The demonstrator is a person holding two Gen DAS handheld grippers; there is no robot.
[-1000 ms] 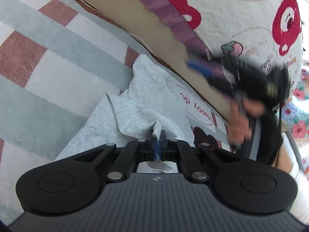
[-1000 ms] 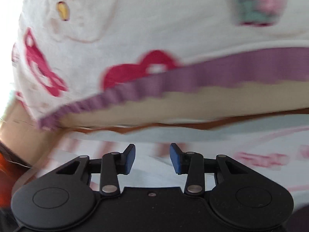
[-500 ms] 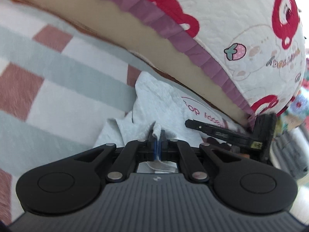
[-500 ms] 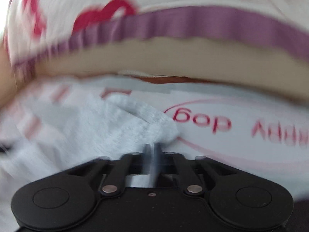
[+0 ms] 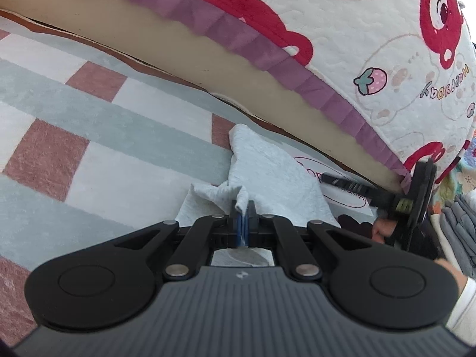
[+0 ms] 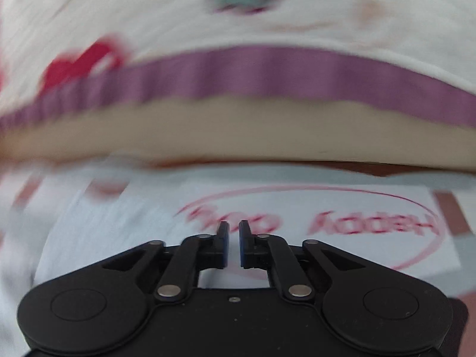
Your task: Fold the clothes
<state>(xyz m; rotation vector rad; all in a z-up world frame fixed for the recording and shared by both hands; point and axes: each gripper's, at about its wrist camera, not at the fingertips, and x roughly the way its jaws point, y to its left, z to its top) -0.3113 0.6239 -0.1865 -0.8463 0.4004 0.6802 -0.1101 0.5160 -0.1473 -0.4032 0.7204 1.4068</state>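
A light grey garment (image 5: 267,178) lies crumpled on the checked rug (image 5: 119,125) beside the bed. My left gripper (image 5: 242,220) is shut on a raised fold of the cloth, which sticks up between the blue pads. In the left wrist view my right gripper (image 5: 325,177) reaches in from the right, low over the rug at the garment's right edge. In the blurred right wrist view its jaws (image 6: 234,229) are opening, a narrow gap with nothing between them. They sit over the rug's red oval print (image 6: 312,226), and pale cloth (image 6: 98,238) lies to the left.
The bed's side (image 5: 238,68) rises just behind the garment, with a purple frill and a white quilt (image 5: 357,29) printed with red bears. Folded grey clothes (image 5: 458,232) are stacked at the far right. A person's hand (image 5: 383,229) holds the right gripper.
The right gripper came down to the rug, closed at the garment's edge half a second ago, and now shows a small gap with no cloth in it. The left gripper kept its grip.
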